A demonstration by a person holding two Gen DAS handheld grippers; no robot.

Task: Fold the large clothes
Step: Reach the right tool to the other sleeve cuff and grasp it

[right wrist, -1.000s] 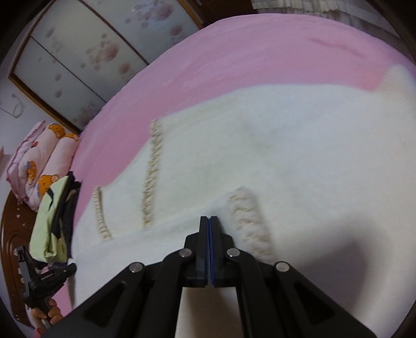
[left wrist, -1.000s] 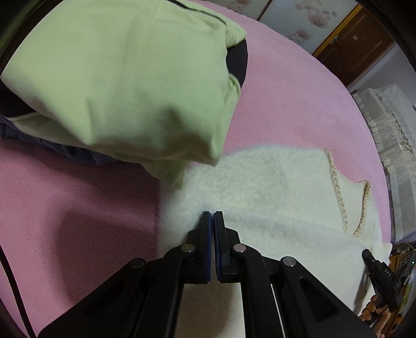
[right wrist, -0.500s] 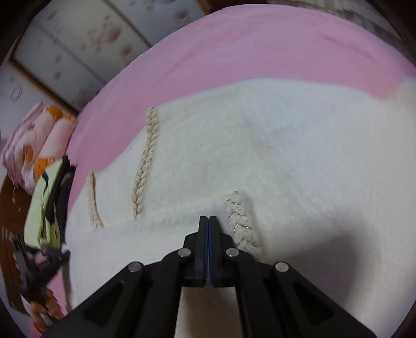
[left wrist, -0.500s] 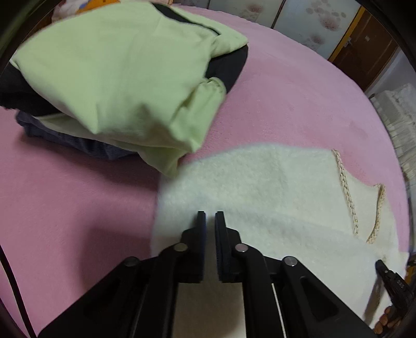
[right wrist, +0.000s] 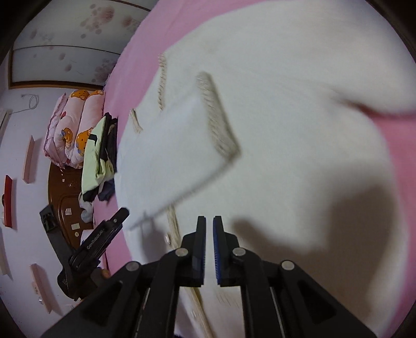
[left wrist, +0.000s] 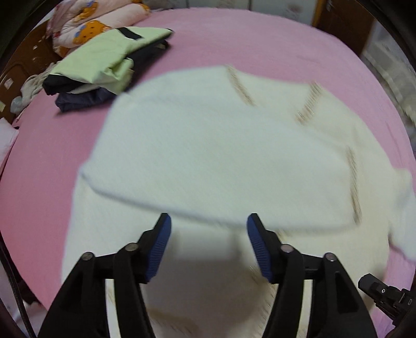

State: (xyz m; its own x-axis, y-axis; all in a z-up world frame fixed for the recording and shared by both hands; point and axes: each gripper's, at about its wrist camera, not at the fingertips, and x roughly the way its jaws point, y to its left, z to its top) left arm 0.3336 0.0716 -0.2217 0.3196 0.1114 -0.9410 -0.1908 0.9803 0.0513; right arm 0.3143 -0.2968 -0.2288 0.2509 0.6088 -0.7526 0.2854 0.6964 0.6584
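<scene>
A large cream fleece garment [left wrist: 221, 156] with braided beige trim lies spread on the pink bed [left wrist: 46, 161]. A folded-over flap of it hangs blurred in mid-air just beyond both grippers; it also shows in the right wrist view [right wrist: 182, 145]. My left gripper [left wrist: 209, 223] is wide open and empty, above the garment's near edge. My right gripper [right wrist: 209, 221] is slightly open with a narrow gap, holding nothing, over the garment [right wrist: 299, 130]. The left gripper's body shows at the right wrist view's lower left [right wrist: 88, 249].
A stack of folded clothes with a light green top [left wrist: 109, 59] sits at the far left of the bed, with a pink bear-print quilt [left wrist: 85, 23] behind it. A brown wooden headboard [right wrist: 65, 197] and a wall with shelves lie beyond the bed's edge.
Both grippers were shut on the cream garment and have let go; the left has opened wide, the right only slightly. Both have pulled back and the released flap is dropping.
</scene>
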